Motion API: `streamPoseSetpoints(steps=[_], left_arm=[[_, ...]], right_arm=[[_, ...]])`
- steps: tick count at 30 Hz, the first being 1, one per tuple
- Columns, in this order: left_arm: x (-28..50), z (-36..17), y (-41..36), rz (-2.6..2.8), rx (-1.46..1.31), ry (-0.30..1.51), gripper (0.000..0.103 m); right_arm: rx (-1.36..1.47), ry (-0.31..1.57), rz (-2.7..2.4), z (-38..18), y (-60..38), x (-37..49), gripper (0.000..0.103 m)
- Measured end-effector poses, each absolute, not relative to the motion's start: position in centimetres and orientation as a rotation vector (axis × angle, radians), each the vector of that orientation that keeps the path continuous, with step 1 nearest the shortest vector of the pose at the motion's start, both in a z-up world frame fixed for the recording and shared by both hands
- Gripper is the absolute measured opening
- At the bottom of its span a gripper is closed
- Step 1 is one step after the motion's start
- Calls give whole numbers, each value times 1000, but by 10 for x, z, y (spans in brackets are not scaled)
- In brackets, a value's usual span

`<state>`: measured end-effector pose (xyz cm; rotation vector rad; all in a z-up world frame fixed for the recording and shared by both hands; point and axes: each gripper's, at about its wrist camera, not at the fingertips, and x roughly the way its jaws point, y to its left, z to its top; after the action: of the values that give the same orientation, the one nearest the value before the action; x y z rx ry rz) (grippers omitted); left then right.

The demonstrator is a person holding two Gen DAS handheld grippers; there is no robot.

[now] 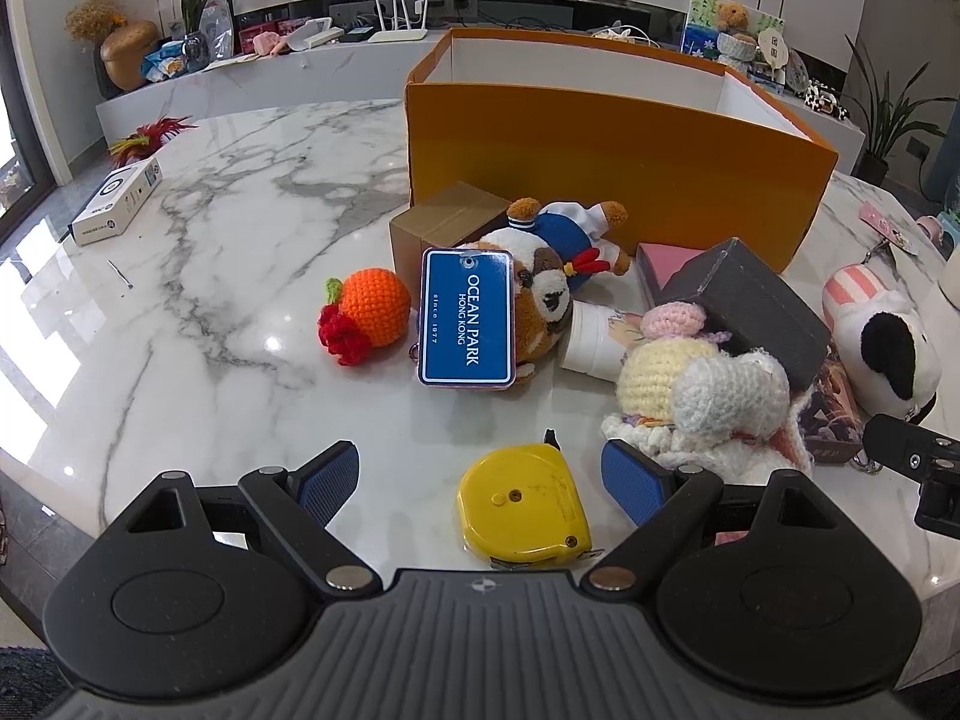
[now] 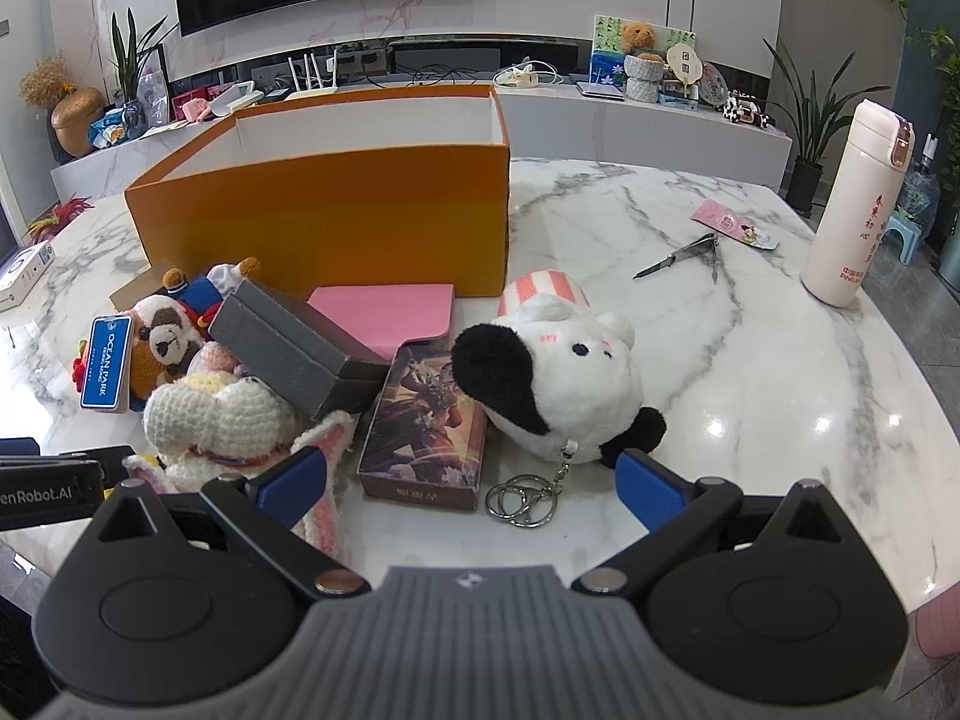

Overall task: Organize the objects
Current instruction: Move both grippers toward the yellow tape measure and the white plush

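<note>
An open orange box [image 1: 618,174] stands at the back of the marble table; it also shows in the right wrist view [image 2: 324,216]. In front lie a red panda plush [image 1: 540,276] with a blue Ocean Park tag [image 1: 467,318], a crocheted orange [image 1: 372,300], crocheted dolls [image 1: 708,390], a grey box [image 1: 750,306] and a pink box [image 2: 390,312]. My left gripper [image 1: 483,480] is open around a yellow tape measure [image 1: 522,498]. My right gripper [image 2: 471,480] is open, just before a picture card box [image 2: 429,426] and a black-and-white plush [image 2: 558,372] with key rings [image 2: 522,501].
A small brown carton [image 1: 444,222] leans by the orange box. A white packet box [image 1: 117,204] lies far left. A white flask [image 2: 858,204], scissors [image 2: 678,255] and a pink card [image 2: 732,225] are on the right. A white paper cup [image 1: 594,342] lies among the toys.
</note>
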<state>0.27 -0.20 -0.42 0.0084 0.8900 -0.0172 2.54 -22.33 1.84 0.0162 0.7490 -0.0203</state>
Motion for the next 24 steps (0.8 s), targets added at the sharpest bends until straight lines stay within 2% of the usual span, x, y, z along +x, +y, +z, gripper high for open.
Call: streamPoseSetpoints(steps=[15, 24], left_arm=[[1, -1, 11, -40, -16, 884, 103], [0, -21, 20, -124, 30, 922, 103]], right_arm=[[58, 733, -24, 23, -234, 25, 102], [104, 728, -36, 24, -248, 27, 102]])
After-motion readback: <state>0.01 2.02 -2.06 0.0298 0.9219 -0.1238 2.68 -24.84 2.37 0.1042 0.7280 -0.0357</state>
